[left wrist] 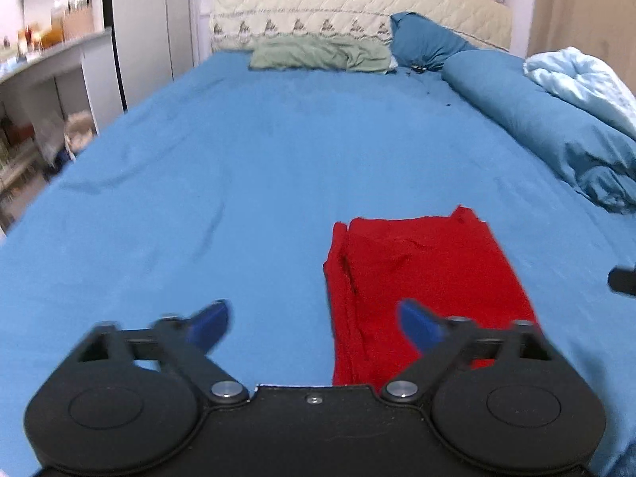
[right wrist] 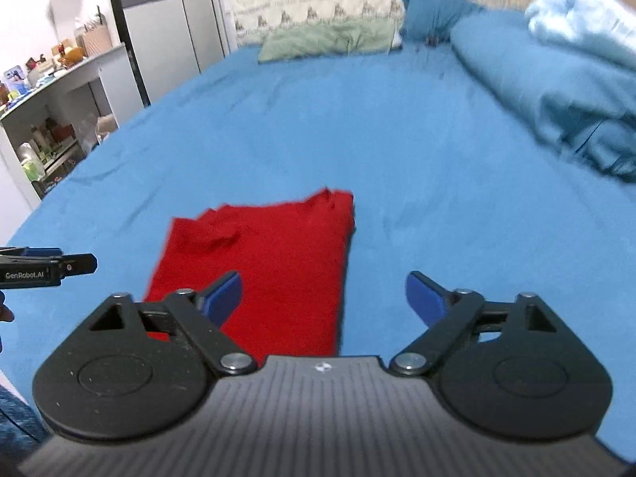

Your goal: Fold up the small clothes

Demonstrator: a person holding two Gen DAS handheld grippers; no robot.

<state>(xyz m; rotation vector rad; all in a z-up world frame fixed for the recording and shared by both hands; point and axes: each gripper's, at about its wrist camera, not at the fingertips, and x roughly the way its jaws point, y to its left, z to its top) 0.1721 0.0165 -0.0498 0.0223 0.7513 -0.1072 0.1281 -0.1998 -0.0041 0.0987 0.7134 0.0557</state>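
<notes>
A small red garment [left wrist: 421, 278] lies folded into a long rectangle on the blue bed sheet [left wrist: 238, 167]. My left gripper [left wrist: 314, 322] hovers above its near left edge, jaws wide open and empty; the right blue fingertip [left wrist: 419, 324] hangs over the red cloth. In the right wrist view the red garment [right wrist: 270, 262] lies left of centre. My right gripper [right wrist: 324, 298] stands open above its near right edge with nothing between the pads. The left gripper's tip [right wrist: 47, 266] shows at the left edge there, and the right gripper's tip [left wrist: 624, 280] at the right edge of the left wrist view.
A rolled blue duvet [left wrist: 556, 127] and a pale blue blanket [left wrist: 584, 79] lie along the right side of the bed. A green pillow [left wrist: 322, 53] and blue pillow [left wrist: 425, 39] rest against the quilted headboard [left wrist: 357, 4]. Shelves [right wrist: 51, 119] stand left of the bed.
</notes>
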